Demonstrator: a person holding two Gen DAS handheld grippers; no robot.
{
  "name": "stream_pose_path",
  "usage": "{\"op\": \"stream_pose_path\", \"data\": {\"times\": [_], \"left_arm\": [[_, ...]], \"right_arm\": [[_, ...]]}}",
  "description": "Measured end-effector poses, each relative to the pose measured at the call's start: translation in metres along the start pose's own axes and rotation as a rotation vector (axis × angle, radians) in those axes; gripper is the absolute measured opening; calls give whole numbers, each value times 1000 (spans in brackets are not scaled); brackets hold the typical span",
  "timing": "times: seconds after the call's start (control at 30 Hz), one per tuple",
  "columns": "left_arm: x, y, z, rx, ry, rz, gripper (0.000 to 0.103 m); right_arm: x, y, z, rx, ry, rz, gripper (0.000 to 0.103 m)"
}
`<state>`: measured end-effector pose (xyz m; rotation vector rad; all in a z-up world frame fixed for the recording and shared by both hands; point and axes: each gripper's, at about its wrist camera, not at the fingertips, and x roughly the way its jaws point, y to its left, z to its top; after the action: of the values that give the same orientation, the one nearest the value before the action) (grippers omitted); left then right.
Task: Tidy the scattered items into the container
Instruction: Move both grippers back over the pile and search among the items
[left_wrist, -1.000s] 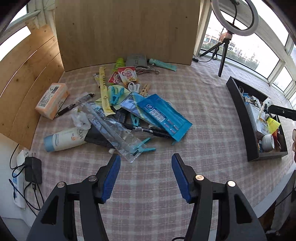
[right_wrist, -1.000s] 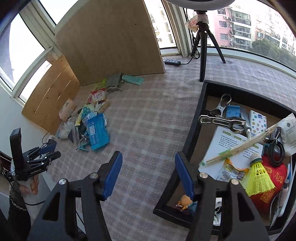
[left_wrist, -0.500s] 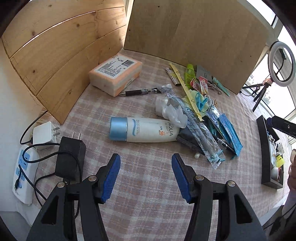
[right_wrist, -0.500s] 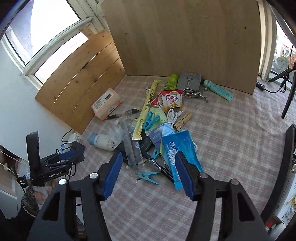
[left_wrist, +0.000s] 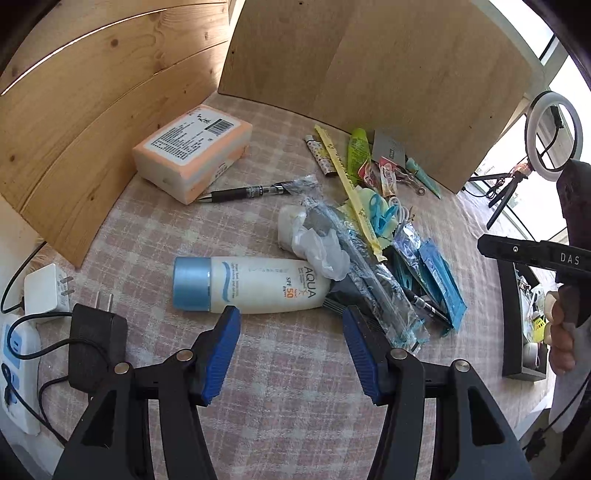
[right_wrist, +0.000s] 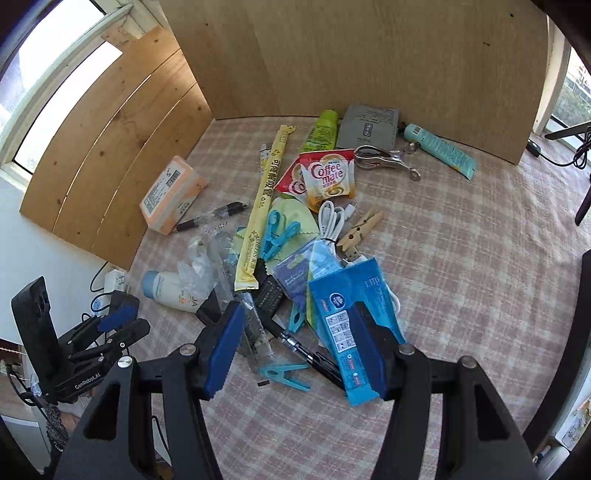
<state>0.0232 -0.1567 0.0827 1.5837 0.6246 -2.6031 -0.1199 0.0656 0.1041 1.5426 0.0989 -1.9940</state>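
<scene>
My left gripper (left_wrist: 291, 347) is open and empty, just short of a white sunscreen bottle with a blue cap (left_wrist: 247, 283) lying on the checked cloth. My right gripper (right_wrist: 295, 350) is open and empty, over the near end of the pile, above a blue packet (right_wrist: 351, 325), a black pen (right_wrist: 306, 350) and a teal clip (right_wrist: 284, 373). The pile holds a yellow chopstick sleeve (right_wrist: 264, 206), Coffee mate sachets (right_wrist: 327, 179), a white cable (right_wrist: 332, 218) and a wooden peg (right_wrist: 360, 229). The black container (left_wrist: 522, 317) shows at the far right of the left wrist view.
An orange tissue pack (left_wrist: 194, 153) and a black pen (left_wrist: 255, 192) lie by the wooden panels (left_wrist: 92, 110). A black adapter (left_wrist: 98, 339), white charger (left_wrist: 46, 291) and power strip (left_wrist: 14, 373) sit at the left table edge. A ring light (left_wrist: 554, 125) stands far right.
The left gripper moved left and closer to the sunscreen bottle. The right gripper swung from the container to the pile and came lower over the blue packet. Both stayed open.
</scene>
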Motion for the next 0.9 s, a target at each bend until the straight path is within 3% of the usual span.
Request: {"op": "stream_pose_path", "data": {"times": [0.1,0.23,0.33,0.43,0.53,0.63,0.77,0.9], "left_arm": [[10,-21,12,19,21,-28,55],[21,-43,6,41,33,-36,55],[30,-41,-5,11,53,-16,54],[28,-28,-10,-31,46,9,53],[19,-14,-3,-61,19,39,53],[12,-8,11,-76,-11,73,52],[15,-9,40,-83,-42,80,39],[29,-8,59,-113,-50,108,33]], "right_arm": [[5,-21,-2,-9,24,-37,58],[13,-45,-6,-4,54,-17,58],[16,-54,-7,-5,47,-24,58],[13,-54,0,-2,19,31,58],[11,-42,17,-26,-5,66,56],[14,-20,34,-66,-7,105,47],[38,19,59,-134,32,135,32],[70,51,80,-169,80,146,28]]}}
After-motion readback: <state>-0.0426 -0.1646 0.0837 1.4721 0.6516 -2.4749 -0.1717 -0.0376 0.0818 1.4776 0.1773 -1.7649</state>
